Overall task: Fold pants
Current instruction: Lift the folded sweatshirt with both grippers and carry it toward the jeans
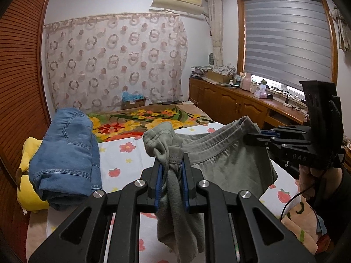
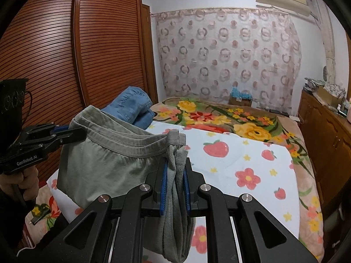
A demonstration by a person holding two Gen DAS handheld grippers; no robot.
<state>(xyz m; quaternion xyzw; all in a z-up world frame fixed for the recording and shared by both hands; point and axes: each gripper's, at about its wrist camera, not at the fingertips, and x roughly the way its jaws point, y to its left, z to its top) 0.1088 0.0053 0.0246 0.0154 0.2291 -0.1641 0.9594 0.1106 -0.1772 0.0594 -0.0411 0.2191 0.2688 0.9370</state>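
Grey-green pants [image 1: 221, 162] hang in the air above the bed, stretched by the waistband between both grippers. My left gripper [image 1: 172, 166] is shut on one end of the waistband, with fabric bunched between its blue pads. My right gripper [image 1: 252, 136] is shut on the other end at the right. In the right wrist view the right gripper [image 2: 175, 168] pinches the pants [image 2: 105, 166] and the left gripper [image 2: 74, 132] holds the far end at the left. The legs hang down out of sight.
Folded blue jeans [image 1: 68, 153] lie on the bed's left side on a yellow pillow [image 1: 28, 175]. The bed has a white fruit-print sheet [image 2: 241, 160] and a floral blanket [image 2: 230, 118]. A wooden wardrobe [image 2: 65, 54] stands left, a cluttered wooden cabinet [image 1: 237, 100] right.
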